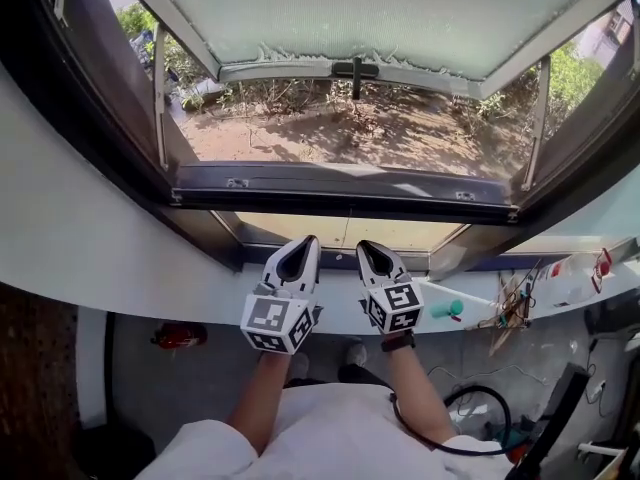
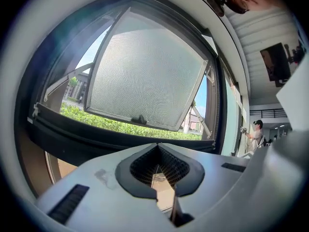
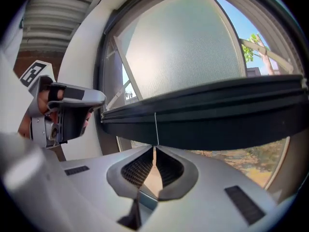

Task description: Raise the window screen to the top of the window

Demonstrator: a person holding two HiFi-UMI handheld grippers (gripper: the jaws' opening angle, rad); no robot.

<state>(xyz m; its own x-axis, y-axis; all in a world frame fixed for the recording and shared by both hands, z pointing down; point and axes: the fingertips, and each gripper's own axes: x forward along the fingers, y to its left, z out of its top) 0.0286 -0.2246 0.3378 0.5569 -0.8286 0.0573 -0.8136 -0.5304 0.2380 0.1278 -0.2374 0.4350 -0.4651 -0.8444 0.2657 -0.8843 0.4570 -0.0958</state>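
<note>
White sleeves [image 1: 330, 433] are seen lowest in frame. Just above them, the left gripper [image 1: 303, 243] is closed on nothing, and the right gripper [image 3: 154, 148] is pinched on a thin cord [image 3: 155, 127] hanging from the dark screen bar [image 1: 340, 193] at mid-frame. The screen is judged not yet raised, so an upward lift is called for next. No containers are seen.

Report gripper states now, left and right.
Left gripper: closed, nothing between its jaws.
Right gripper: closed on the thin cord hanging from the dark bar.

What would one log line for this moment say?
screen bar: low in window | right hand-held gripper: shut on cord | left hand-held gripper: shut, empty
</note>
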